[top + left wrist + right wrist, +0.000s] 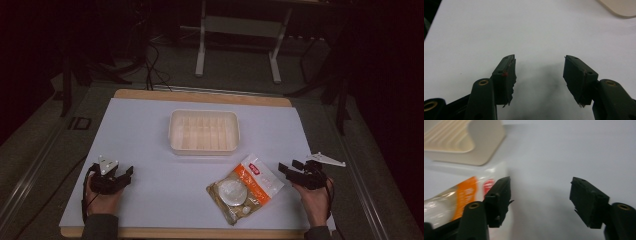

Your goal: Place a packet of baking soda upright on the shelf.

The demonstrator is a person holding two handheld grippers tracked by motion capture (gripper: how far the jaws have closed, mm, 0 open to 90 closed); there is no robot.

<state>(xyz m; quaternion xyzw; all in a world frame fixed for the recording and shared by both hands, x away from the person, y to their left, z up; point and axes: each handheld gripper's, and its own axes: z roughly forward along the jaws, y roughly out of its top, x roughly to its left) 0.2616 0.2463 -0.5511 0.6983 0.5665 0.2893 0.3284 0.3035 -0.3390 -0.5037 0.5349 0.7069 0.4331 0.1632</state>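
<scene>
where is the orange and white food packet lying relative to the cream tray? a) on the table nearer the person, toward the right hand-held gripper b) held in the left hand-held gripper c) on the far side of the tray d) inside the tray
a: the food packet lies flat on the white table cover, on the person's side of the cream tray, close to the open right hand-held gripper.
</scene>
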